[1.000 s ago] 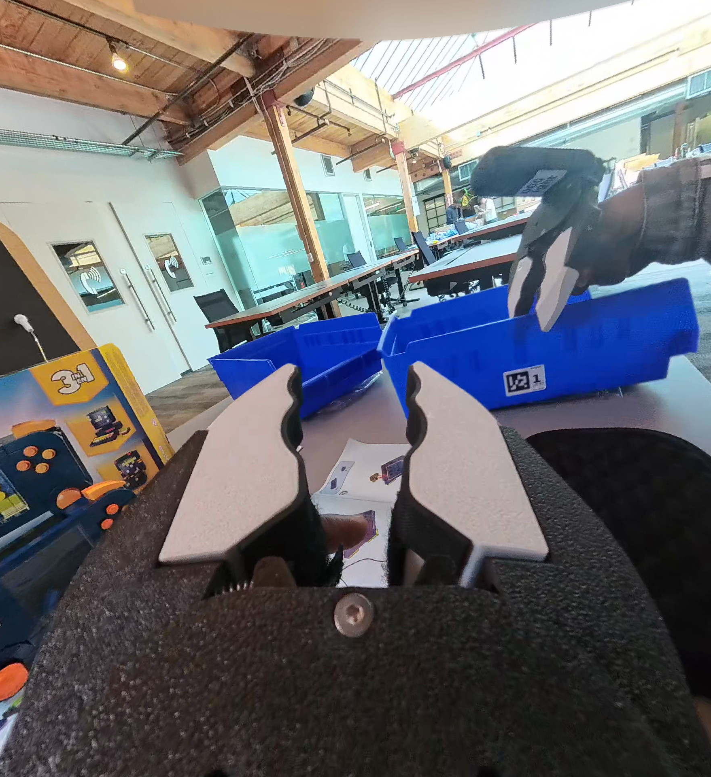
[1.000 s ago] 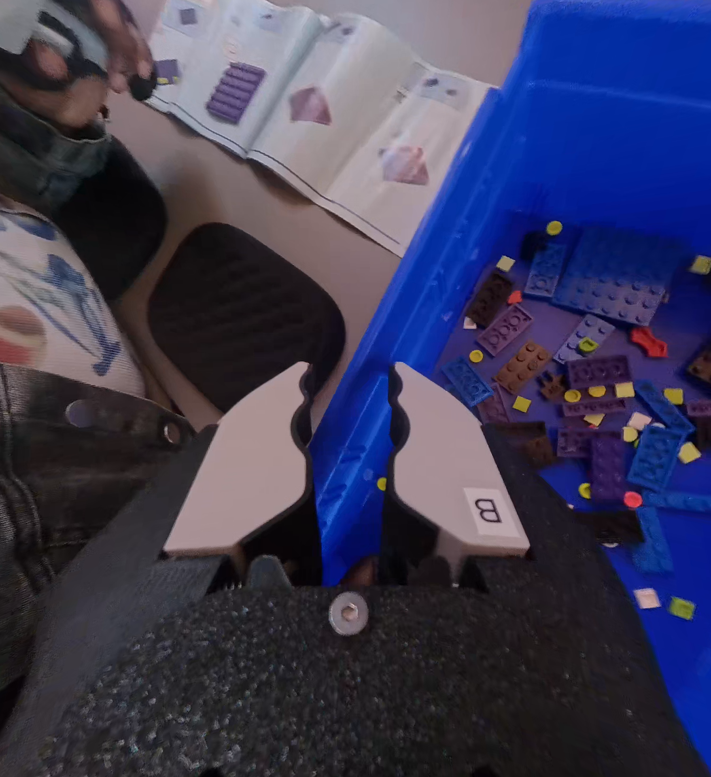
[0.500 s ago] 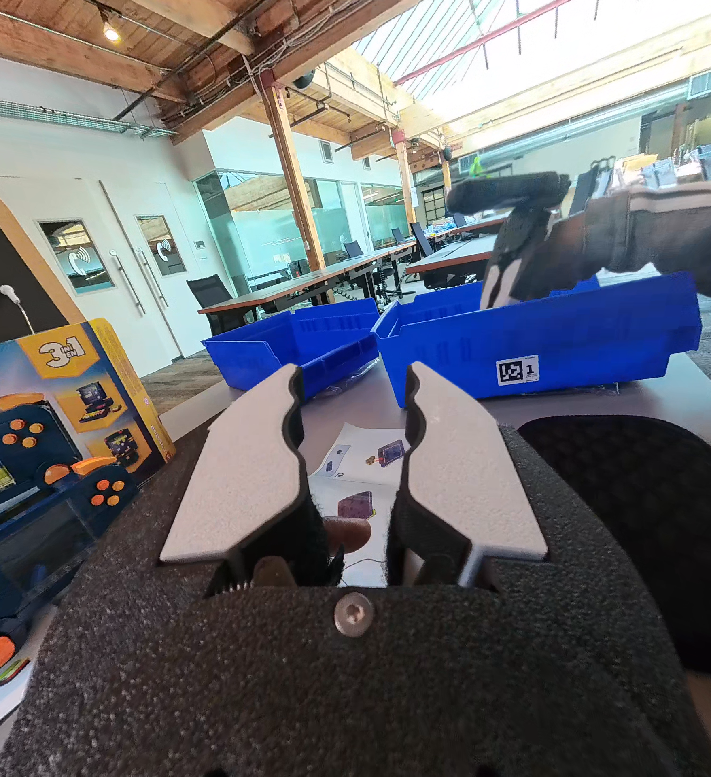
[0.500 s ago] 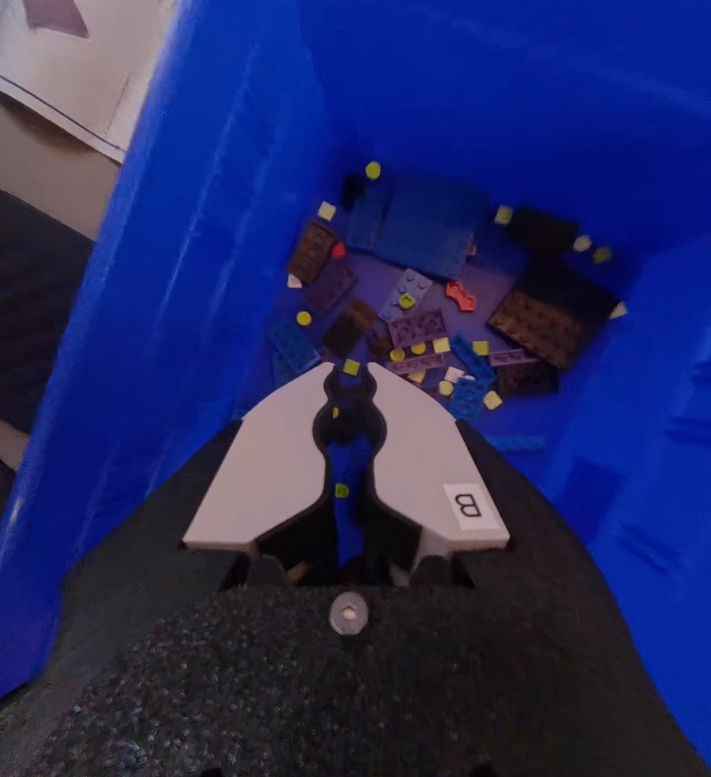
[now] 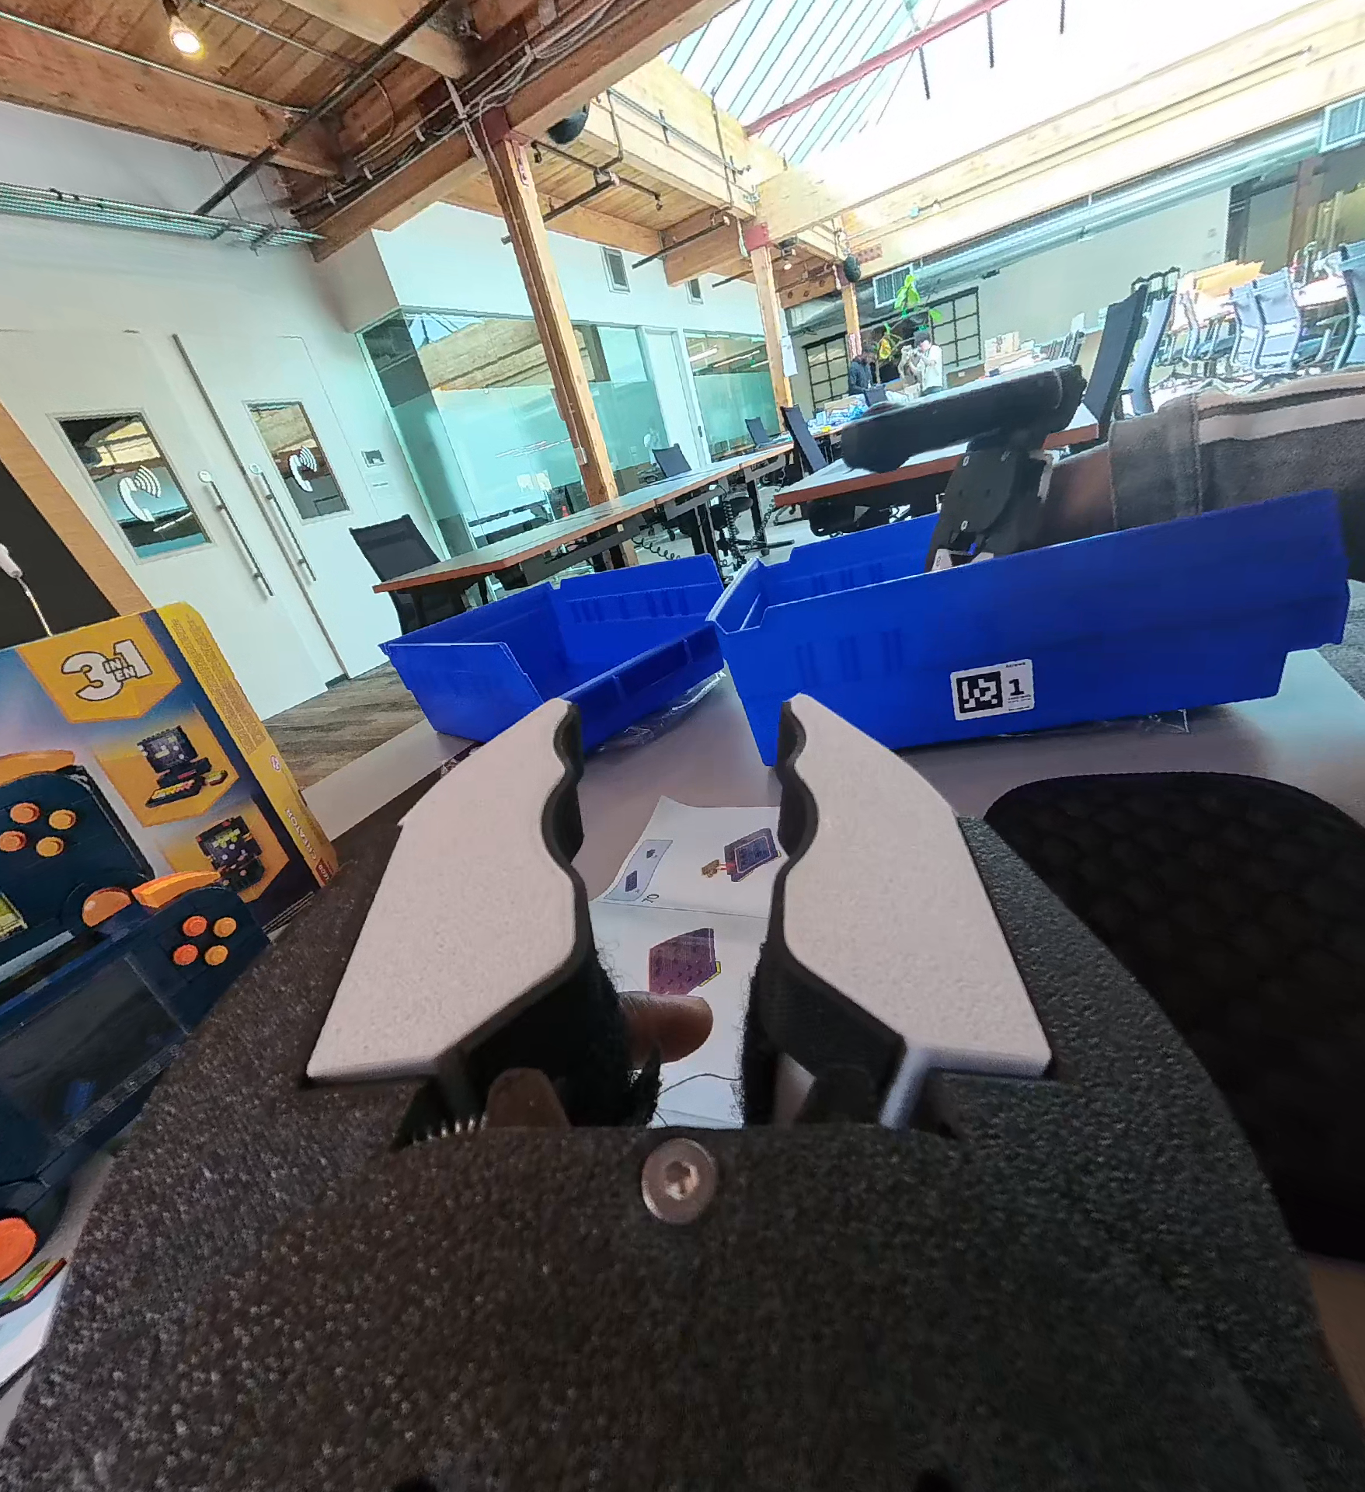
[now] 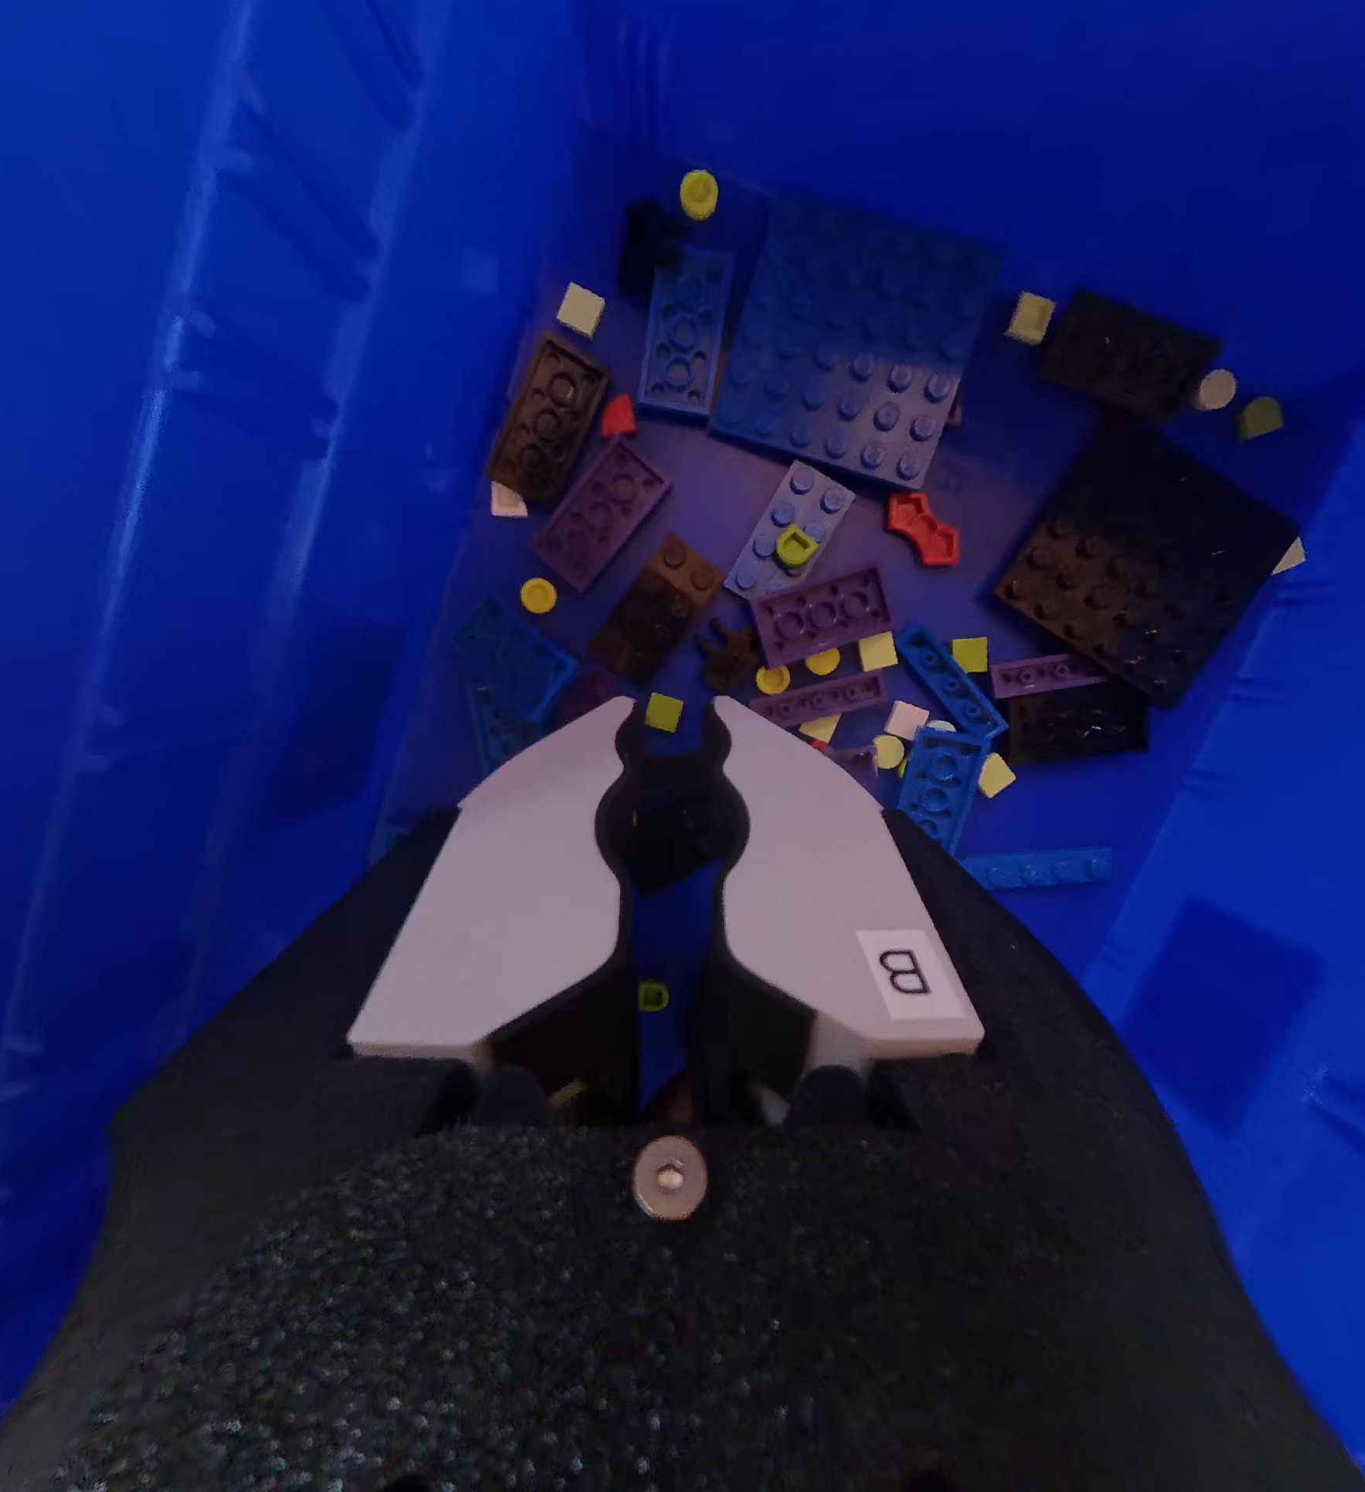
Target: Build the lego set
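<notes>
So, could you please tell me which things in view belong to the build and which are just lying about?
Part of the job:
- loose lego pieces in the blue bin
- right gripper, nearly closed inside that bin
- left gripper, open and empty
- instruction booklet
- set box

Just lying about:
- second blue bin
- black pad
- office desks behind

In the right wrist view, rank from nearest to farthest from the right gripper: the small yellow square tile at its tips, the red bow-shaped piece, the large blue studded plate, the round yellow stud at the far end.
1. Small yellow square tile, just beyond the right gripper tips.
2. Red bow-shaped piece, farther, to the right.
3. Large blue studded plate, beyond it, centre.
4. Round yellow stud, at the blue bin's far end.
</notes>
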`<act>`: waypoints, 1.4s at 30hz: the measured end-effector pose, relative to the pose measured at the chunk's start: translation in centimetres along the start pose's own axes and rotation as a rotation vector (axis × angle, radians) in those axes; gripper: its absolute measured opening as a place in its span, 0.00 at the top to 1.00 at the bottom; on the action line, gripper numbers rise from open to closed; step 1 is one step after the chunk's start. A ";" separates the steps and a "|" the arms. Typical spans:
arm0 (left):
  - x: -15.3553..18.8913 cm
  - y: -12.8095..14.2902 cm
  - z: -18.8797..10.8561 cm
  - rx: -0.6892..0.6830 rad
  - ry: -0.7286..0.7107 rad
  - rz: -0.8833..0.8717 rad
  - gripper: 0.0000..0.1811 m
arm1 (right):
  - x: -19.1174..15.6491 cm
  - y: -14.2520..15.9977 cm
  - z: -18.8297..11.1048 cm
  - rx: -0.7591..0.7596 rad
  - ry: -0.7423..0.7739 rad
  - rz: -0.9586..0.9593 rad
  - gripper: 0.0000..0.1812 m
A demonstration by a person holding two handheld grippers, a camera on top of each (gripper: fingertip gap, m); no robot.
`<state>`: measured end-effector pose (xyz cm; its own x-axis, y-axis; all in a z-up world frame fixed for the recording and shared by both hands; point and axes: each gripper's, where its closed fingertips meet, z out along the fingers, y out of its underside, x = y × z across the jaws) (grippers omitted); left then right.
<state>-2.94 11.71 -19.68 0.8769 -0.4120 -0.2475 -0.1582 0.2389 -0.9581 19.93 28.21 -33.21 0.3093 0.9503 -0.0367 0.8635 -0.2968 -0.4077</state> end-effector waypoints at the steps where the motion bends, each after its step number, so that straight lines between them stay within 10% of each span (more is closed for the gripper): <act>1: 0.0 0.0 0.0 0.000 0.002 -0.001 0.75 | 0.1 0.2 0.1 -0.015 0.009 -0.001 0.93; 26: 0.4 0.1 0.0 -0.002 0.019 0.002 0.75 | 0.4 0.0 0.3 -0.010 0.025 -0.069 0.96; 32: 0.7 -0.2 0.1 0.005 0.027 0.009 0.75 | -1.6 -4.2 -4.7 0.351 -0.160 0.069 0.97; 38: 1.3 -0.7 0.3 0.009 0.060 -0.114 0.75 | -7.5 -10.0 -11.9 0.597 0.124 -0.390 0.97; 42: 2.2 -0.9 0.7 -0.014 0.231 -0.692 0.78 | -14.3 -13.3 -12.1 0.653 0.276 -0.735 0.96</act>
<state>-0.56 11.22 -19.26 0.6605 -0.6397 0.3930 0.3905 -0.1544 -0.9076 8.84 17.46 -16.25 -0.0573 0.7973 0.6008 0.5168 0.5386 -0.6655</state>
